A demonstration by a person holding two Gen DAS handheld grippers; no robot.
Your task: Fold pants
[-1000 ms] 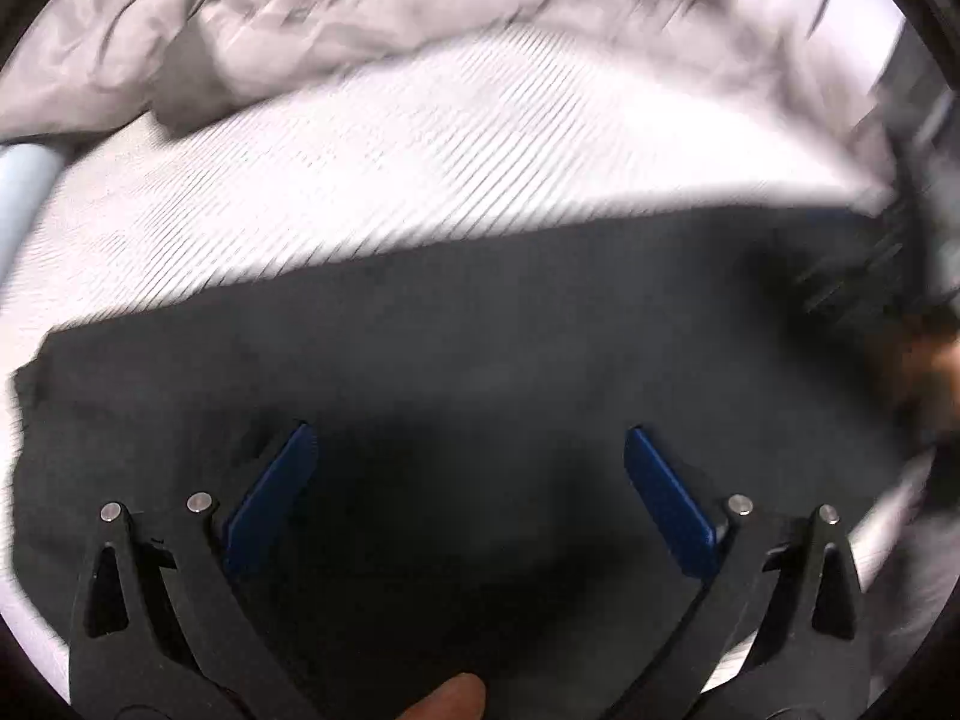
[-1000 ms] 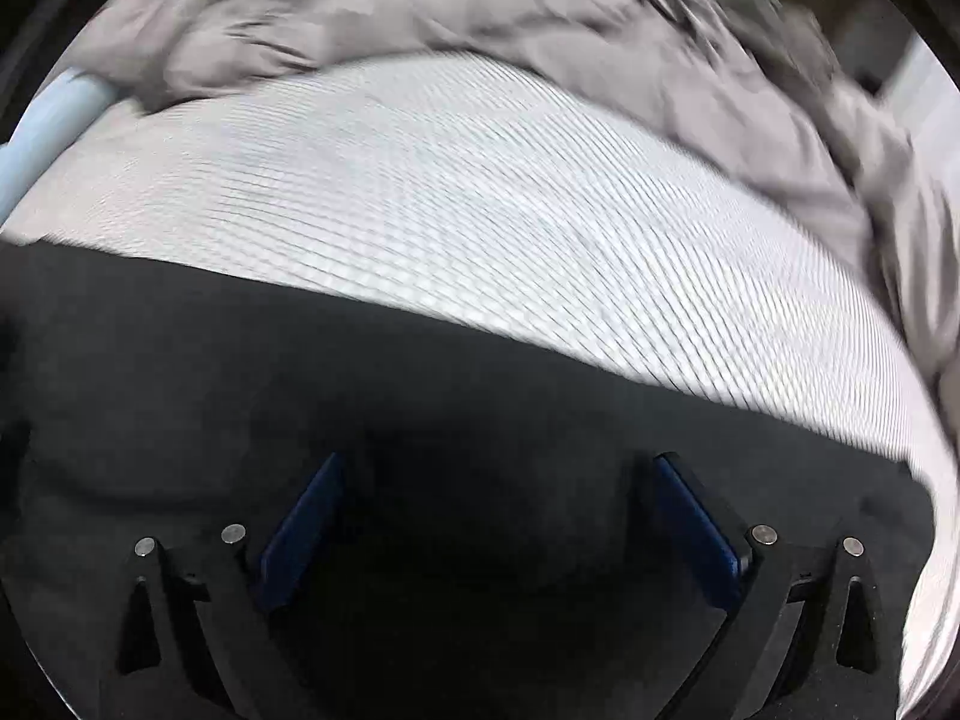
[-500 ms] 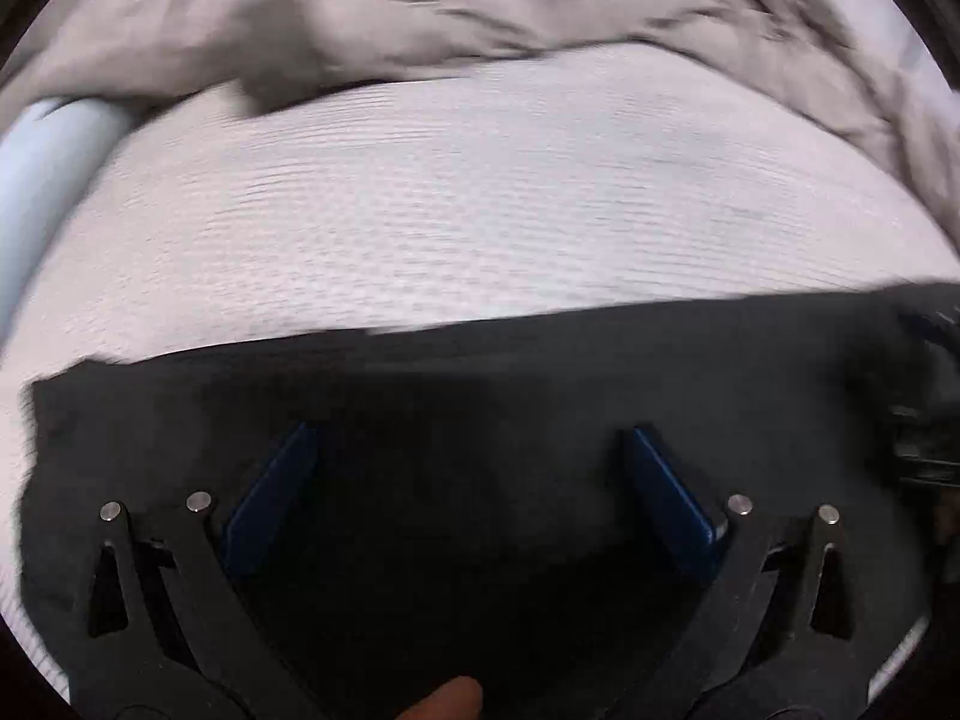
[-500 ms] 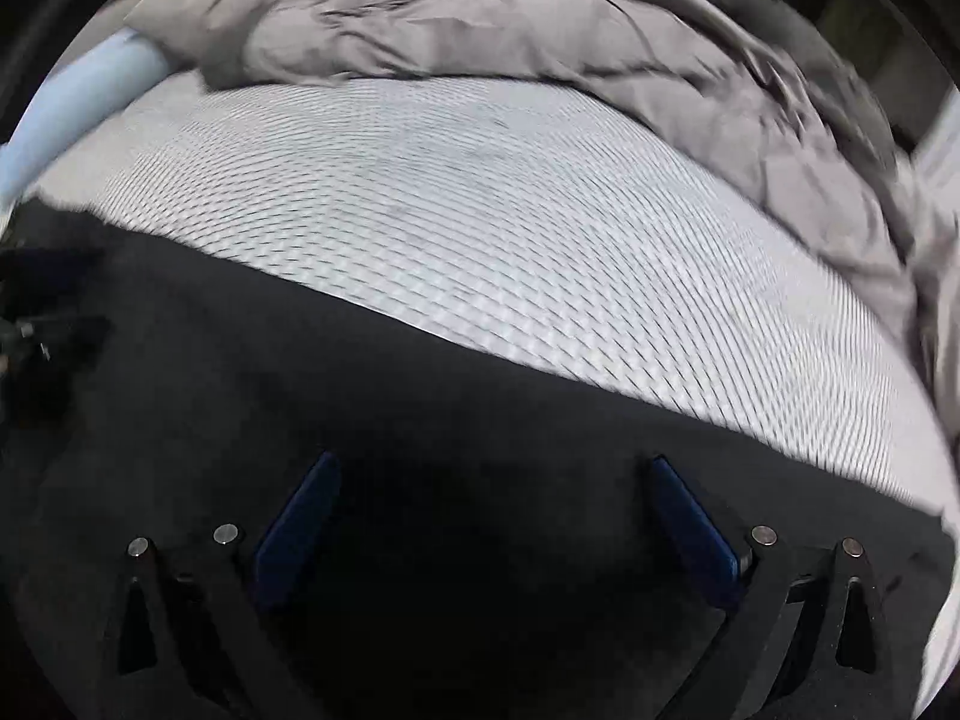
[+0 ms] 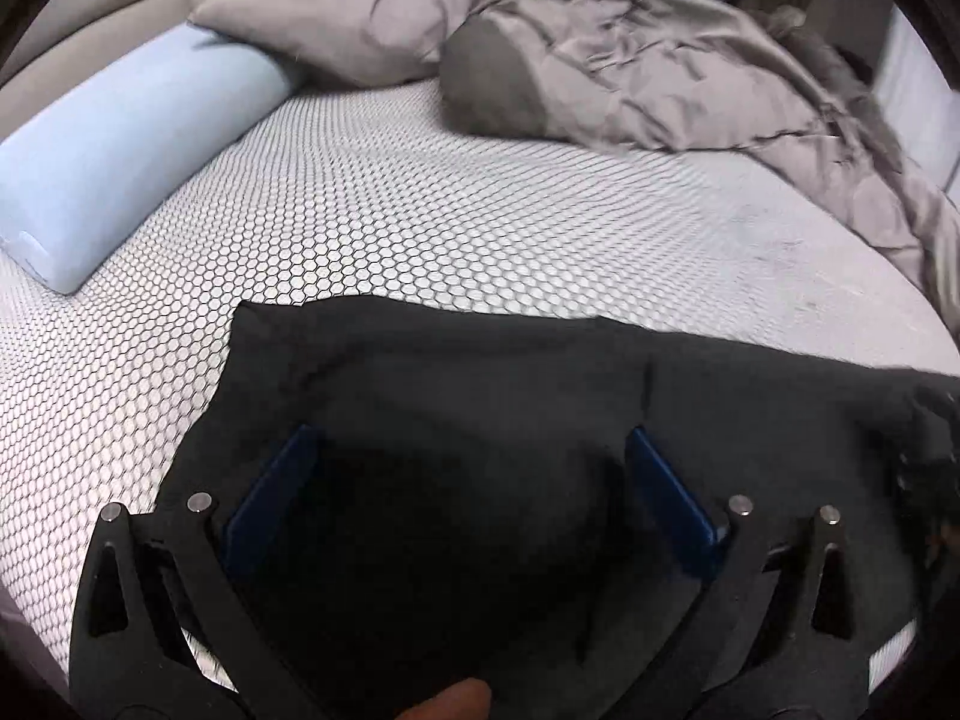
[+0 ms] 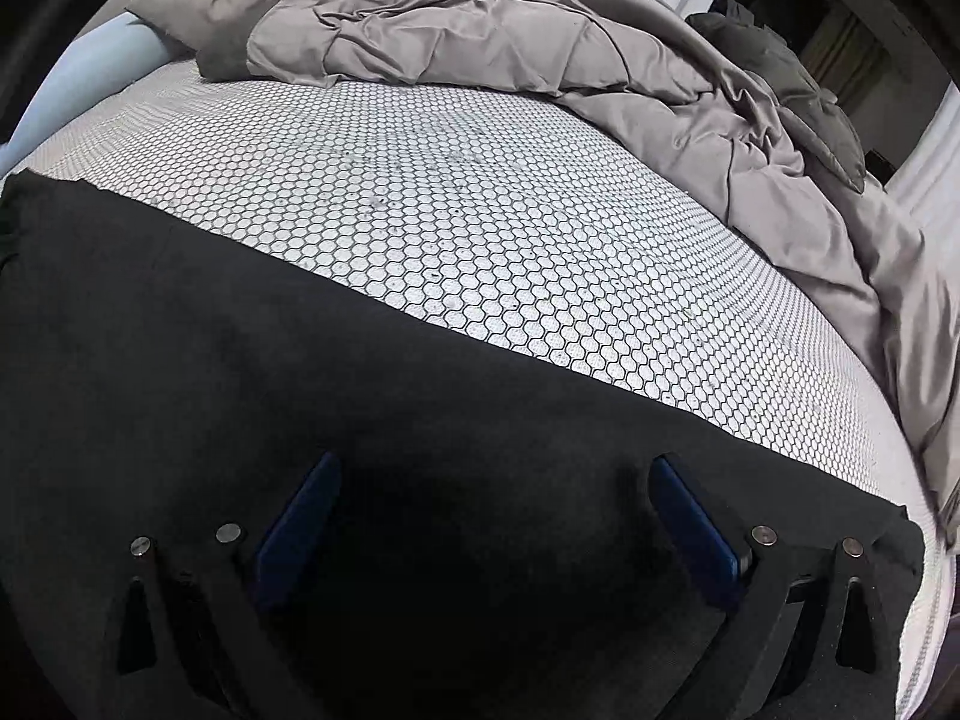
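One pair of black pants [image 6: 300,372] lies flat, straight-edged, on the honeycomb-patterned mattress [image 6: 510,228]

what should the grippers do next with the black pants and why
Probably lower and close both on the cloth. The left gripper and right gripper are open above the black pants, which lie spread on the mattress, ungripped.

left gripper [image 5: 468,480] drew back and swung left, so the pants' [image 5: 480,396] left edge sat nearer the middle | blue bolster [image 5: 120,156] and pillow [image 5: 312,18] came into sight | right gripper [image 6: 492,516] eased back slightly over the pants [image 6: 300,372] | motion blur cleared
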